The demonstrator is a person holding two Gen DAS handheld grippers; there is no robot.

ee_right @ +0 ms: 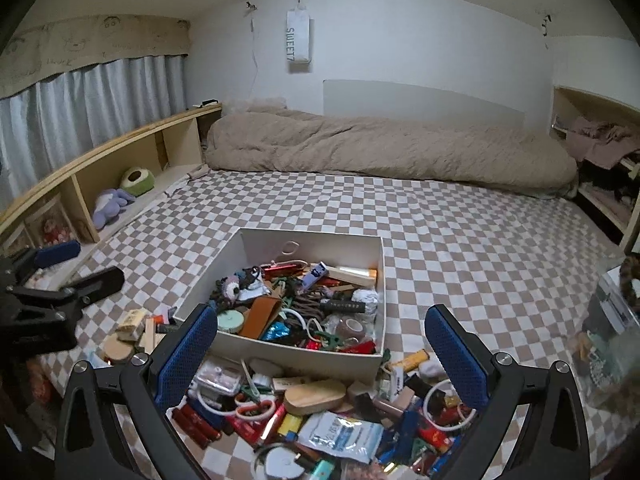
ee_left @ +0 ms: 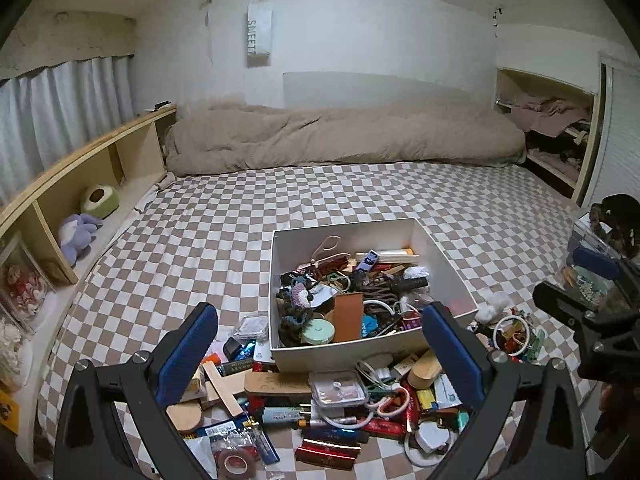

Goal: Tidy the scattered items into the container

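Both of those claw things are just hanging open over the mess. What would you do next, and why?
Probably lower the right gripper onto the wooden oval block just in front of the white box. Both grippers are open and empty, the block lies on top of the pile, and the box is right behind it.

I see a checkered bed (ee_left: 320, 200) under white walls (ee_left: 380, 40), a beige duvet (ee_left: 340, 136) along the far side, wooden shelf (ee_left: 80, 176) and curtain (ee_left: 60, 100) left.

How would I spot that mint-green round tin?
Find the white box on the checkered bed. The mint-green round tin lies inside at its near wall, beside an upright tan leather piece. It is the only pale green disc there.
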